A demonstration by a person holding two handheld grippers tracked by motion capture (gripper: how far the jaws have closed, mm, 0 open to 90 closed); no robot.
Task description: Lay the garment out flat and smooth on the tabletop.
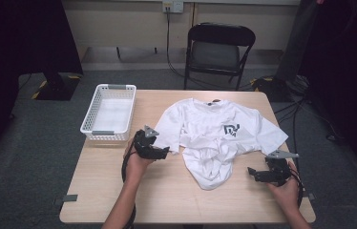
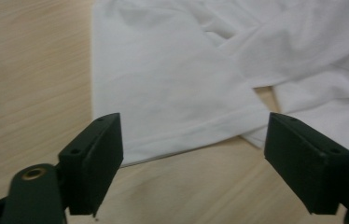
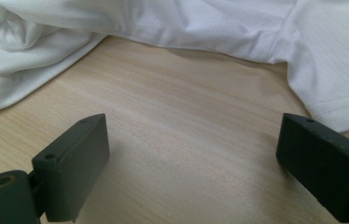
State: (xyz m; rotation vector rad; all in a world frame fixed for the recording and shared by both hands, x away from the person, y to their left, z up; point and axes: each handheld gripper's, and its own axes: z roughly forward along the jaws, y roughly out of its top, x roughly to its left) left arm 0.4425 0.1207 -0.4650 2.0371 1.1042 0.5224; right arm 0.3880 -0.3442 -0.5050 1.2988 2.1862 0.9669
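A white T-shirt (image 1: 215, 129) with a dark chest logo lies crumpled on the wooden table (image 1: 176, 191), its lower part bunched toward the front. My left gripper (image 1: 164, 152) hovers at the shirt's left sleeve, pointing right. In the left gripper view its jaws (image 2: 193, 158) stand wide apart, with the sleeve hem (image 2: 172, 149) just ahead of them and bare wood between them. My right gripper (image 1: 253, 172) sits near the front right, pointing left at the shirt. Its jaws (image 3: 191, 163) are open over bare wood, the white T-shirt (image 3: 163, 23) a short way ahead.
A white plastic basket (image 1: 90, 114) stands at the table's back left, close behind my left hand. A black folding chair (image 1: 219, 47) stands beyond the far edge. Bare wood lies along the table's front and left.
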